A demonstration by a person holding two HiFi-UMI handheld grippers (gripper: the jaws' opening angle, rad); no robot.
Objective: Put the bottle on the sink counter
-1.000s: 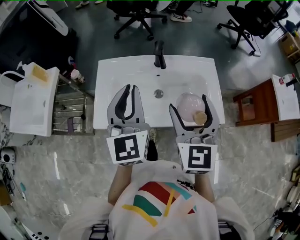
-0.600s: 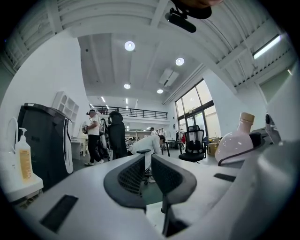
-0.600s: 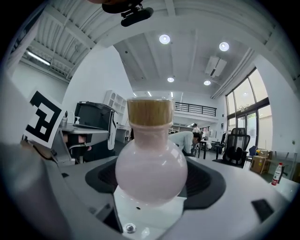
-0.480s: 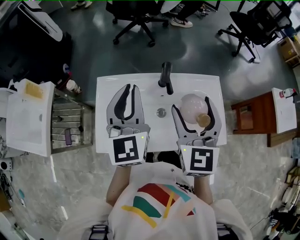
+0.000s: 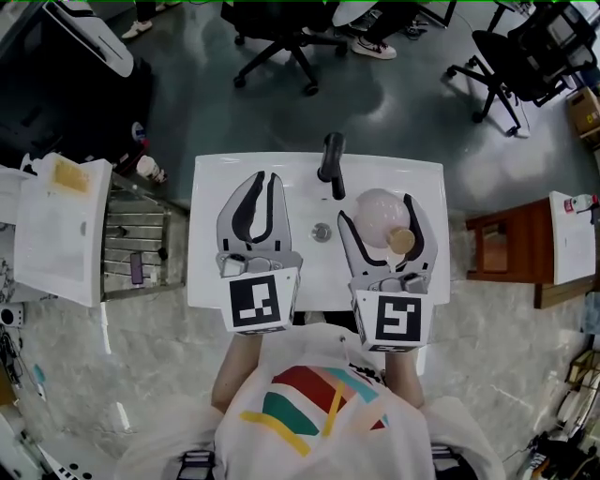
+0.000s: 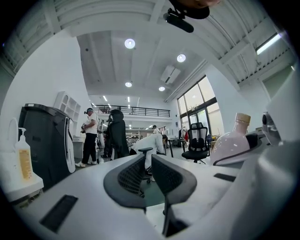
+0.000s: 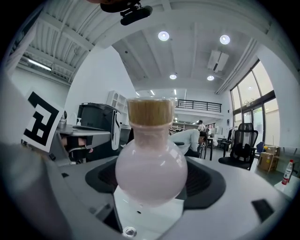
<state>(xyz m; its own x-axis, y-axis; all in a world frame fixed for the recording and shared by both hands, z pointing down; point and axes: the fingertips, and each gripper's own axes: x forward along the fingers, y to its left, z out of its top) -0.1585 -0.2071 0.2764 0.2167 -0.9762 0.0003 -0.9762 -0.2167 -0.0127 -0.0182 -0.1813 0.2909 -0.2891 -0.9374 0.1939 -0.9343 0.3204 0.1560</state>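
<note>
My right gripper [image 5: 378, 206] has its jaws clamped on the bottle [image 7: 151, 171], over the right side of the table [image 5: 208, 187], by the sink bowl. I think it is not set down yet: I must lower it and let go. It stands about upright, cork [image 7: 150, 111] on top. My left gripper [image 5: 263, 175] has its jaws together, holding nothing.

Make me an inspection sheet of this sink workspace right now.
Surface: white sink counter, black faucet at the back.
Job's things: pale pink bottle with a cork-coloured cap, held over the basin, not yet on the counter.
Clutter: nothing seen.
Grippers: right tool clamped on the bottle; left tool empty, jaws together.
Cables: nothing seen.
Surroundings: office chairs, wooden side table, metal rack.
</note>
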